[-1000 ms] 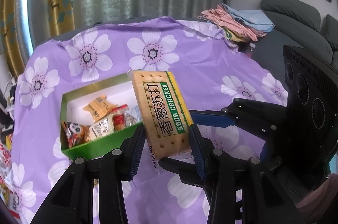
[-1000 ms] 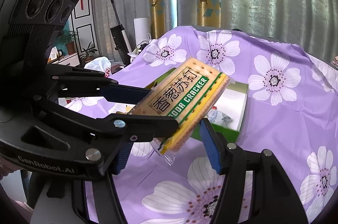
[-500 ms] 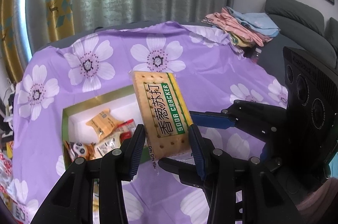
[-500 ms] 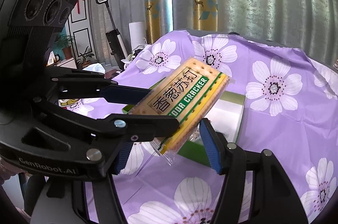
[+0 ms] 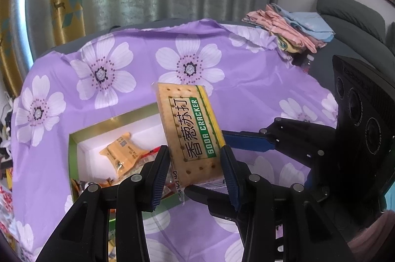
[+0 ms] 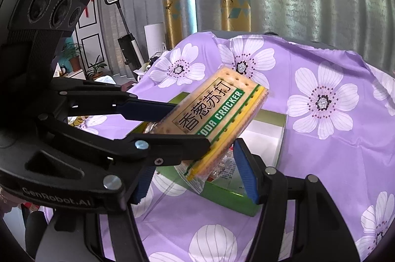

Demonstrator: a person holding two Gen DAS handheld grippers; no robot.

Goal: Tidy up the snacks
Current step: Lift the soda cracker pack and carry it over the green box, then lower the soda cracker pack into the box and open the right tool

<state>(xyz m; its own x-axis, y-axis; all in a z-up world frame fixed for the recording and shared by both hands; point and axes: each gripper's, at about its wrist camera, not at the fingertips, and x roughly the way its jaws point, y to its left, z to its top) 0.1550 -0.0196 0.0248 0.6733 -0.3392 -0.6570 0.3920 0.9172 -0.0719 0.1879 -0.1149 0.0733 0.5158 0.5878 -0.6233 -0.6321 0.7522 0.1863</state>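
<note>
Over the last second both hands have travelled across the worktop, so the green box [image 5: 72, 155] has gone from lying out at 9 o'clock of the soda cracker pack [image 5: 192, 131] to sitting directly behind and beneath it. The pack's pose between the fingers has not changed at all. I judge this to be the carry stage nearly finished, with lowering into the box still to come. The left gripper [image 5: 193, 153] is narrow and clamped across the pack's width near its close end. The right gripper [image 6: 192, 163] stands wider around that same end, and its pads look clear of the wrapper. The pack hangs in the air above the box's near wall, over the small snack packets [image 5: 121, 155] already inside. Its long axis runs from 6 o'clock to about 12 in the left view and from 7 to 1 in the right view, printed face up.
</note>
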